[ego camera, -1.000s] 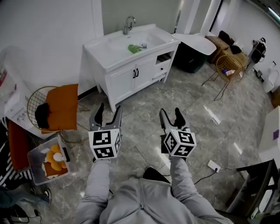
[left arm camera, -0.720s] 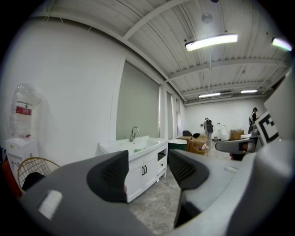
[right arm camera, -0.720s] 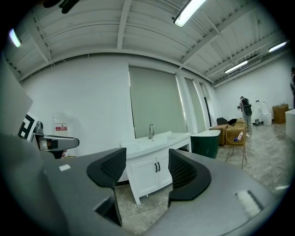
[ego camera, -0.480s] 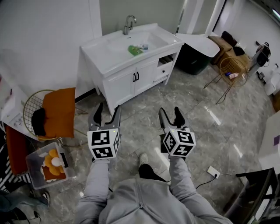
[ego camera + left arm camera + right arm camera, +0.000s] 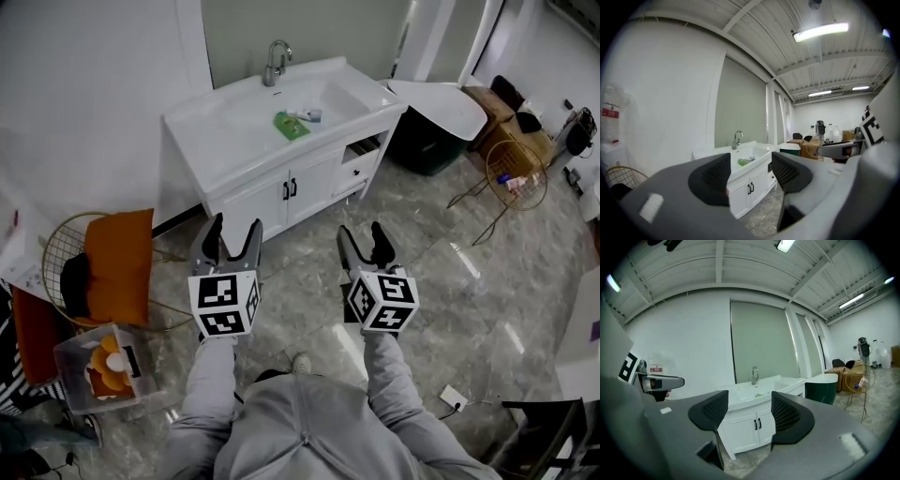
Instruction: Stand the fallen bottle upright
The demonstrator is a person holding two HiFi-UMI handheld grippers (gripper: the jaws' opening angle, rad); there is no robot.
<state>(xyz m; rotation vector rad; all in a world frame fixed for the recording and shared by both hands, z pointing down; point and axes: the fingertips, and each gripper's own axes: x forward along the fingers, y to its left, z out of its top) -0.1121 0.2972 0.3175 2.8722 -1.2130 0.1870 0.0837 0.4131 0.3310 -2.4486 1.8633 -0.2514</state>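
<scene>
A green bottle (image 5: 292, 125) lies on its side in the basin of the white sink cabinet (image 5: 246, 159), with a small pale item (image 5: 310, 114) beside it. It also shows as the green bottle (image 5: 746, 161) in the left gripper view and the green bottle (image 5: 759, 395) in the right gripper view. My left gripper (image 5: 233, 234) and right gripper (image 5: 362, 236) hover side by side over the floor, short of the cabinet. Both point roughly level at it. The left gripper (image 5: 750, 173) and right gripper (image 5: 749, 411) are open with nothing between the jaws.
A faucet (image 5: 274, 61) stands behind the basin. A wire chair with an orange cushion (image 5: 117, 262) and a clear box (image 5: 98, 361) are on the left. A dark bin with a white lid (image 5: 433, 131) and a wire basket (image 5: 520, 173) are on the right. A power strip (image 5: 457, 398) lies on the marble floor.
Both grippers and the person have moved forward toward the sink cabinet, which now sits closer in the head view. The jaws look unchanged.
</scene>
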